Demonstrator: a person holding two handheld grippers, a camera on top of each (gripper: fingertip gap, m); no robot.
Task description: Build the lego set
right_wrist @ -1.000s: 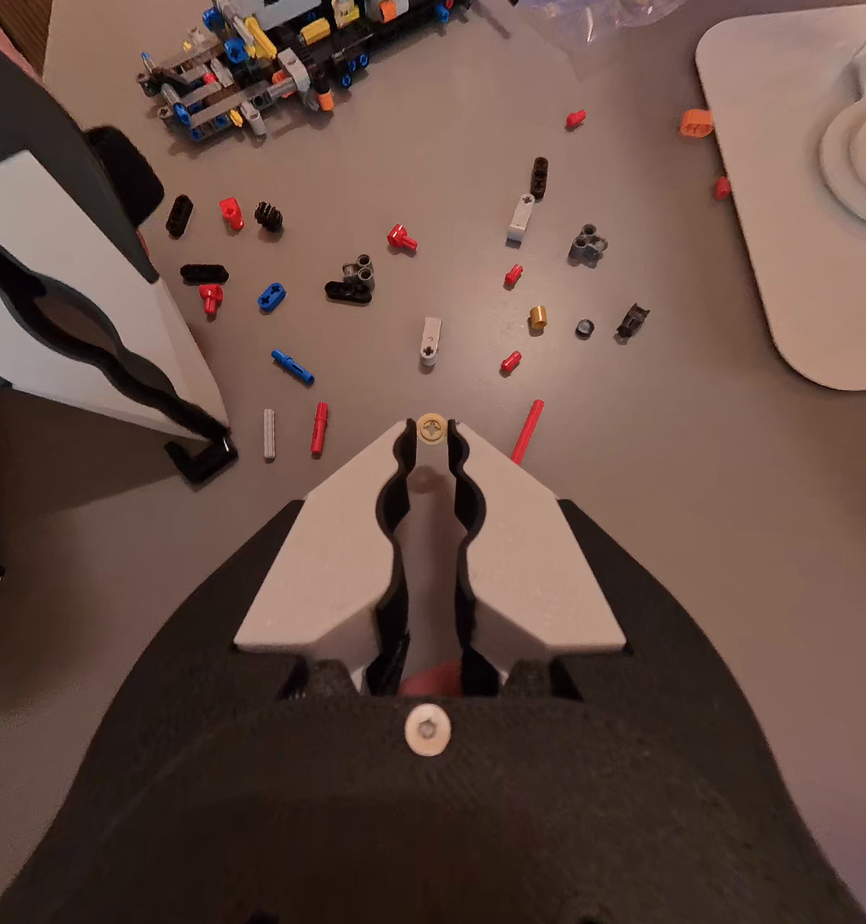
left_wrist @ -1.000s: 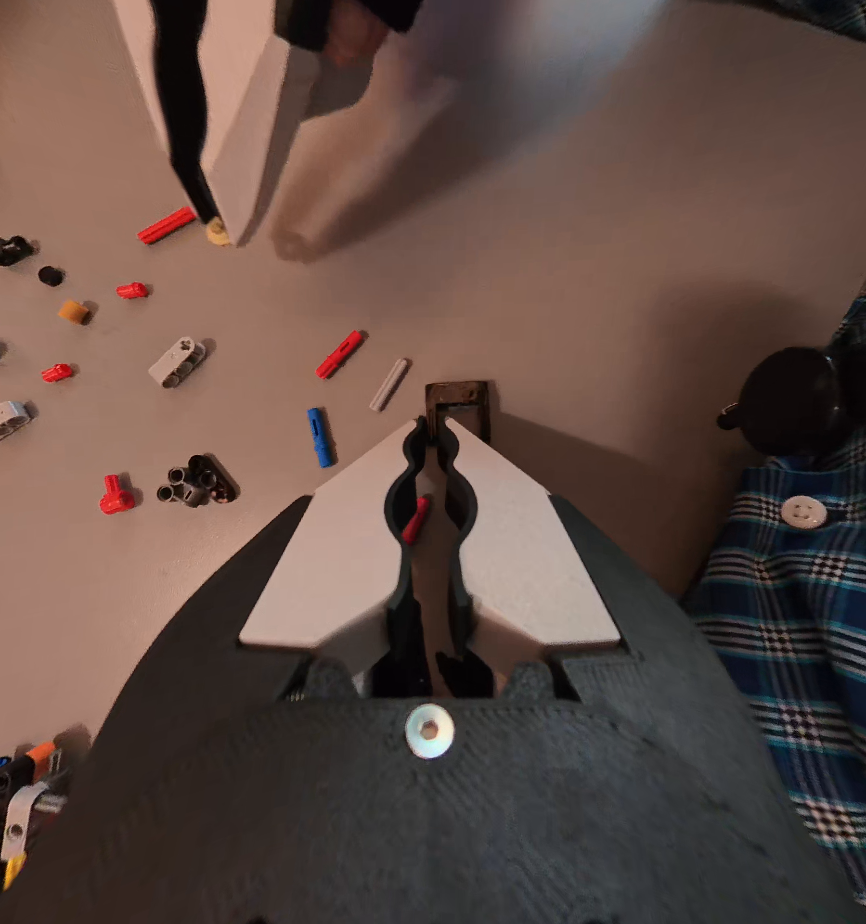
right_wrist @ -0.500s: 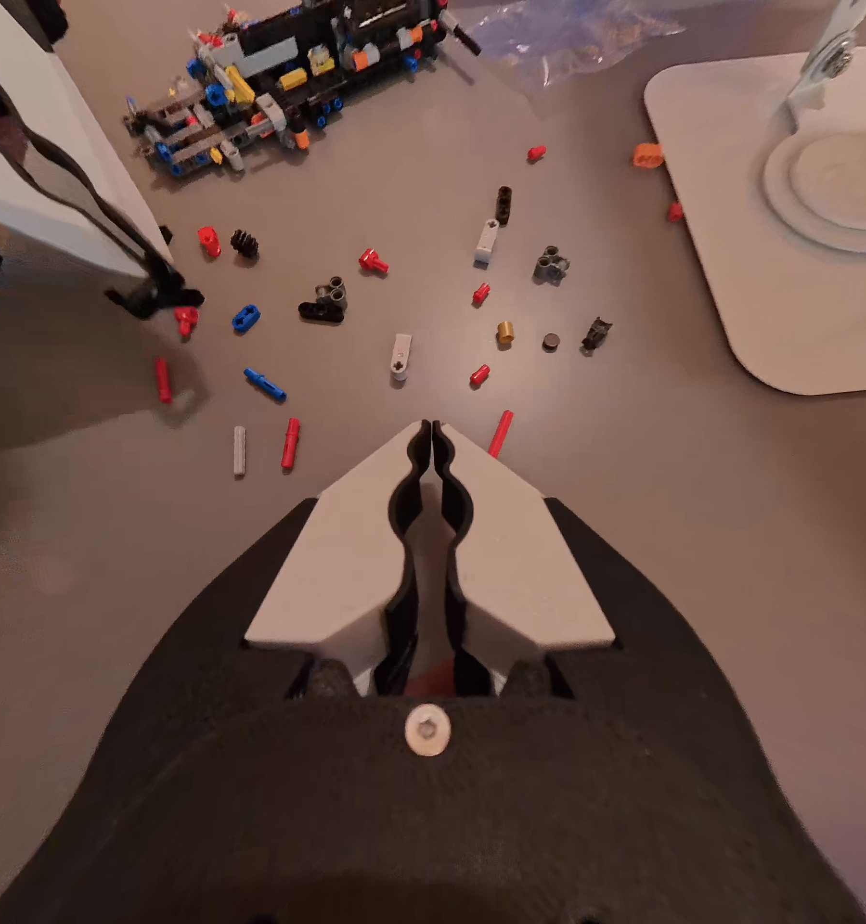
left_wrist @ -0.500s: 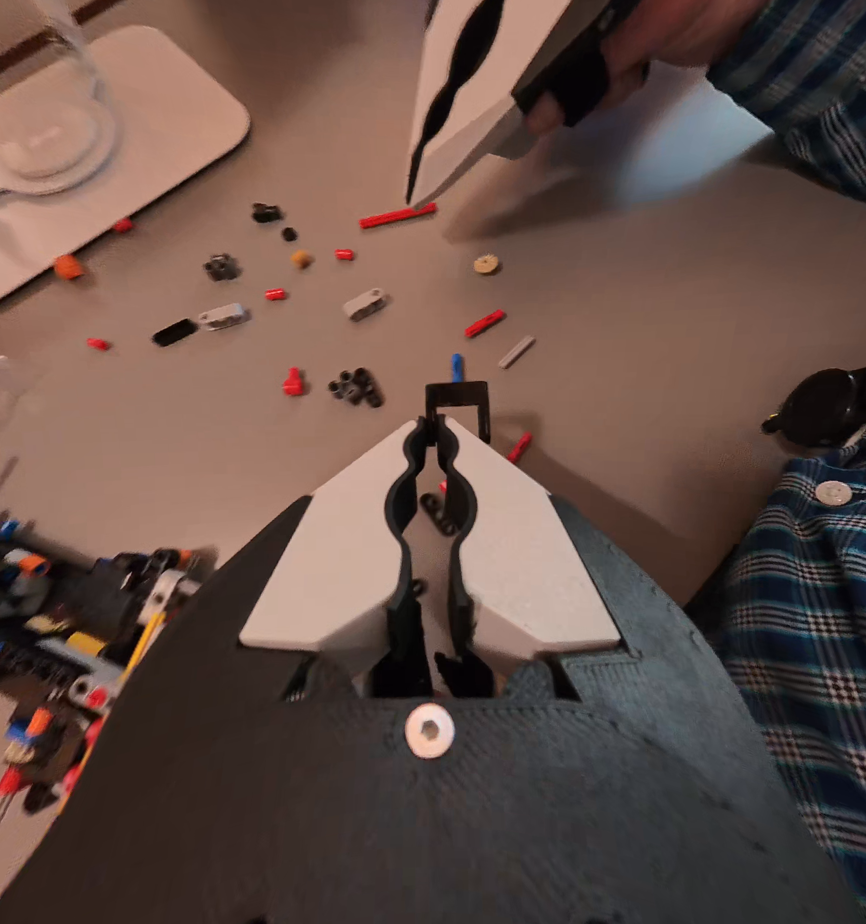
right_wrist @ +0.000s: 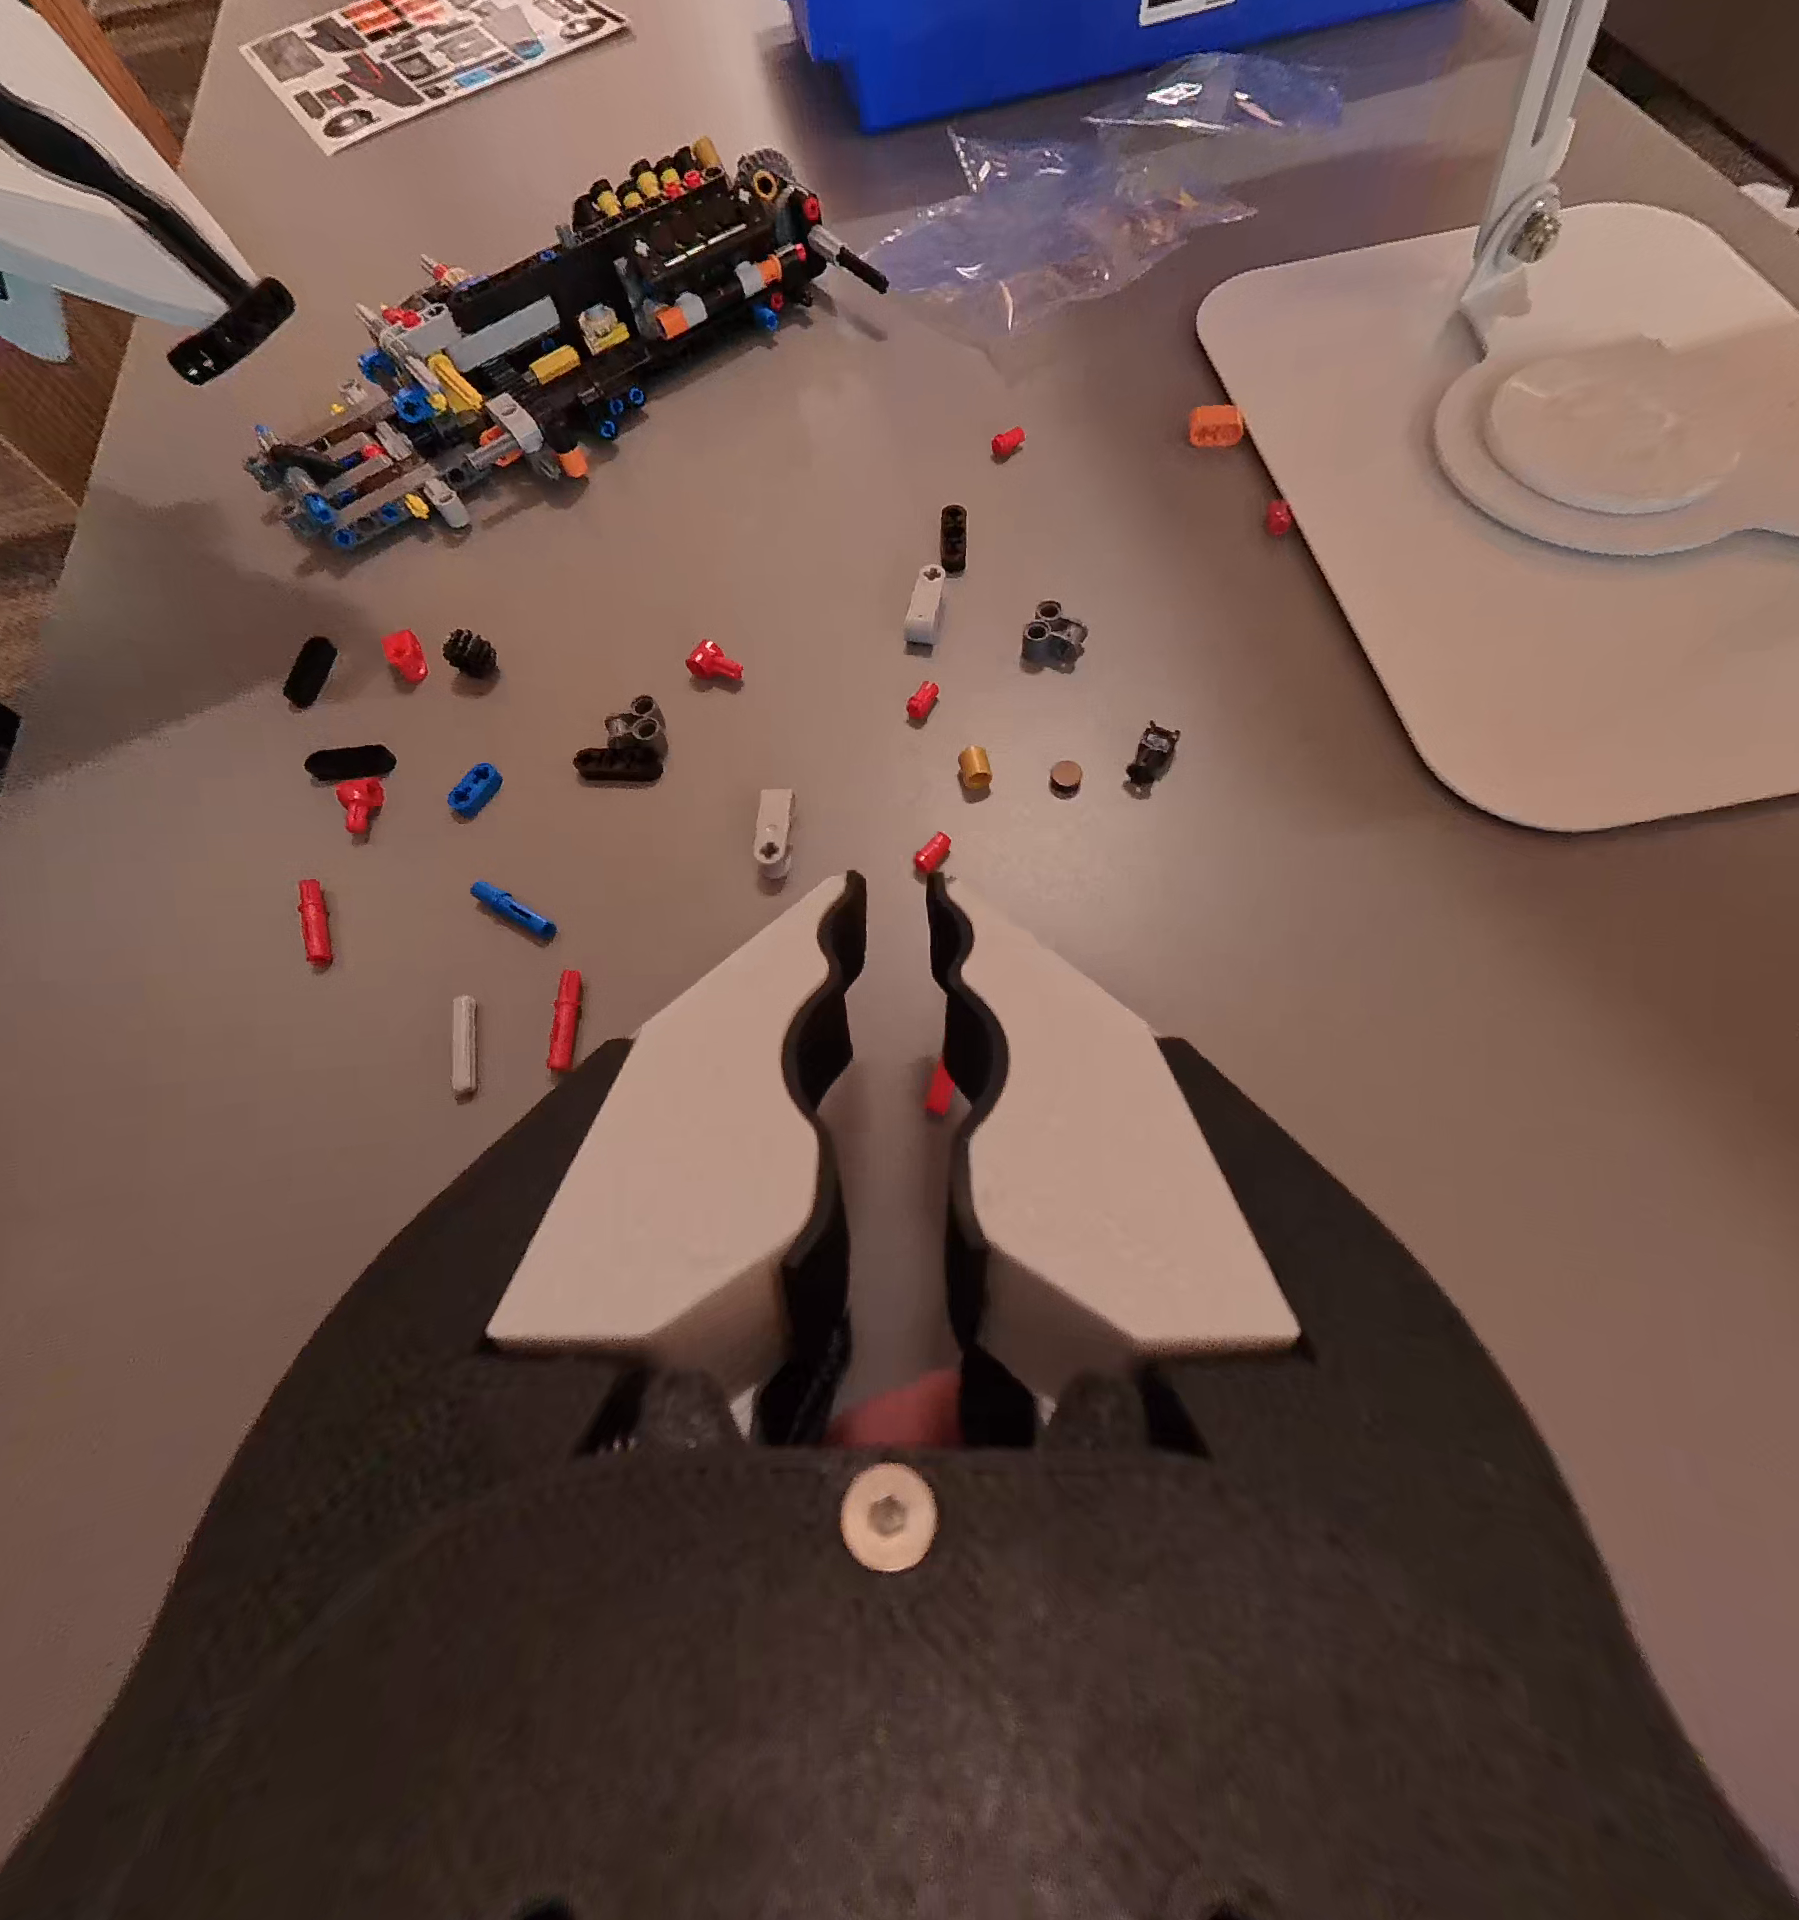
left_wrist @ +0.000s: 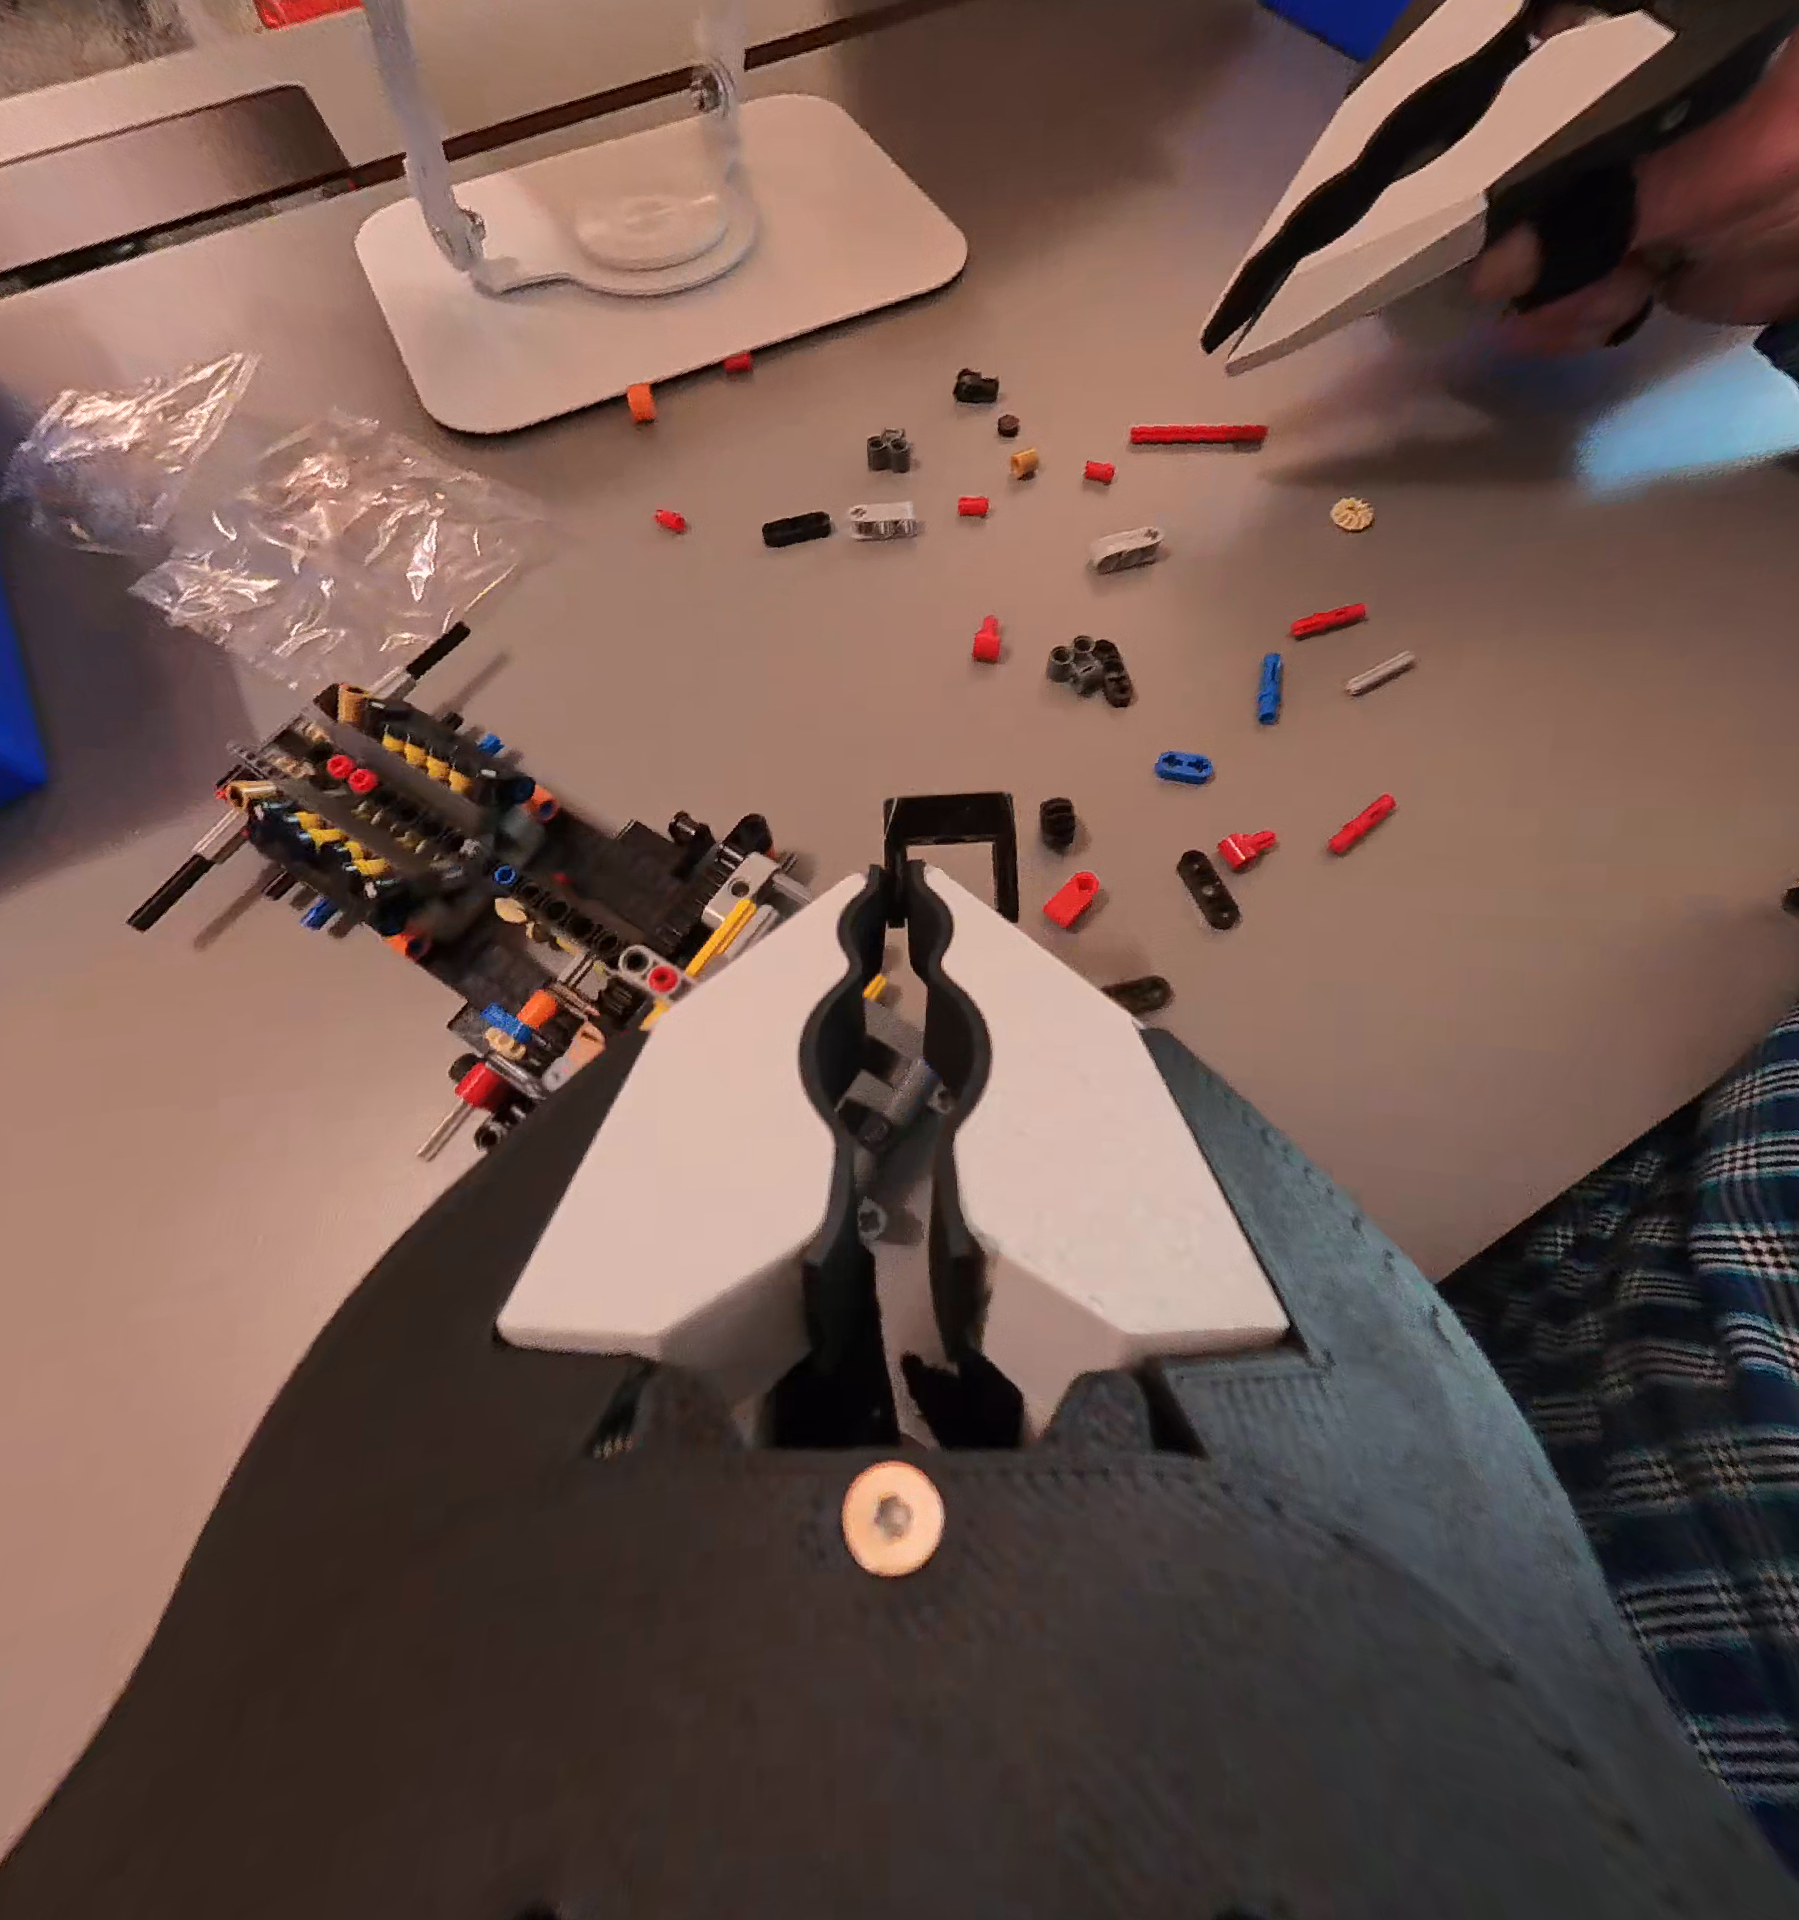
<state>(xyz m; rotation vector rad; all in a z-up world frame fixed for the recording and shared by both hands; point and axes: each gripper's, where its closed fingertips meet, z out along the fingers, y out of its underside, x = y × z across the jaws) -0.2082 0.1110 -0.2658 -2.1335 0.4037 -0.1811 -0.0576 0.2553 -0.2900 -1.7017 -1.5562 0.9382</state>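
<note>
Loose pins litter a grey table (right_wrist: 1290, 1039). The left gripper (left_wrist: 900, 878) pinches a black frame piece (left_wrist: 952, 821) beside the half-built lego chassis (left_wrist: 438, 831); the right gripper (right_wrist: 895, 883) hangs slightly spread, empty, above a red pin (right_wrist: 932, 852).

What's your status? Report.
Left gripper shut on black frame. Right gripper open, empty, above loose parts. Model on table, nothing blocking.

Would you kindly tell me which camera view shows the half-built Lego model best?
The right wrist view: the model lies whole and unobstructed on the table. In the left wrist view, the model is blurrier, and its near end is hidden behind the left gripper.
</note>
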